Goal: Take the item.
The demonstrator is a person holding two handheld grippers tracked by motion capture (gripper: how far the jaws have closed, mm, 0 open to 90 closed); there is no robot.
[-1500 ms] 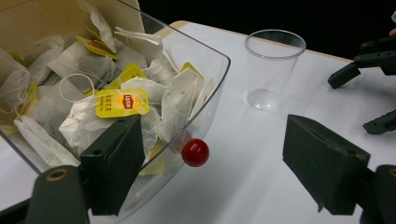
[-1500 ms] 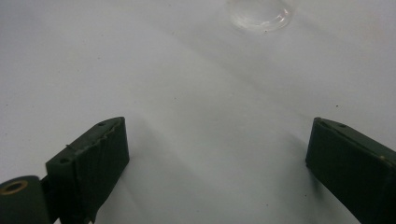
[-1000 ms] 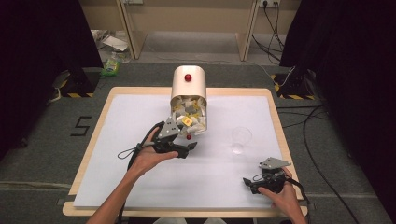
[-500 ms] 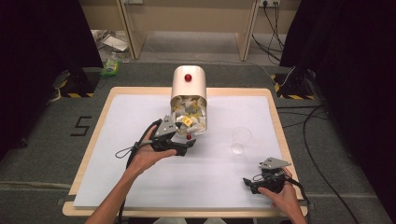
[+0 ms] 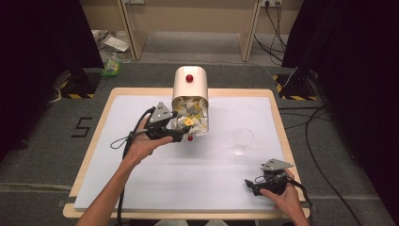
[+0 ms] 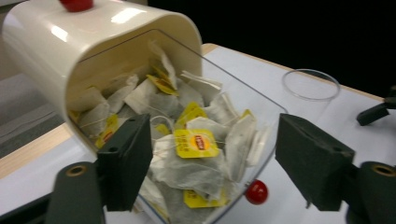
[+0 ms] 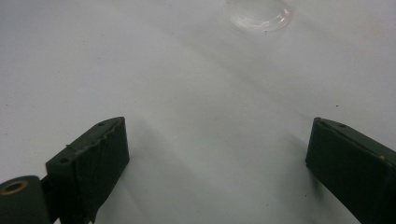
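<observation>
A cream box (image 5: 190, 88) with a red knob (image 5: 189, 78) lies on its side at the table's far middle. Its clear flap (image 6: 243, 100) hangs open, with a small red knob (image 6: 256, 192) at the flap's lower edge. Tea bags (image 6: 187, 163) with yellow tags (image 6: 196, 142) fill the box and spill onto the flap. My left gripper (image 5: 182, 136) is open at the box's mouth, and in the left gripper view (image 6: 212, 140) the tea bags sit between its jaws. My right gripper (image 5: 251, 185) rests open near the front right edge, above bare table (image 7: 217, 135).
A clear plastic cup (image 5: 242, 139) stands right of the box, between the two grippers; its base (image 7: 259, 14) is ahead of the right gripper. A white sheet (image 5: 141, 183) covers the wooden table. Cables trail across the floor on the right.
My left gripper has shifted a little up and toward the far left along the box's mouth. The right gripper has stayed put.
</observation>
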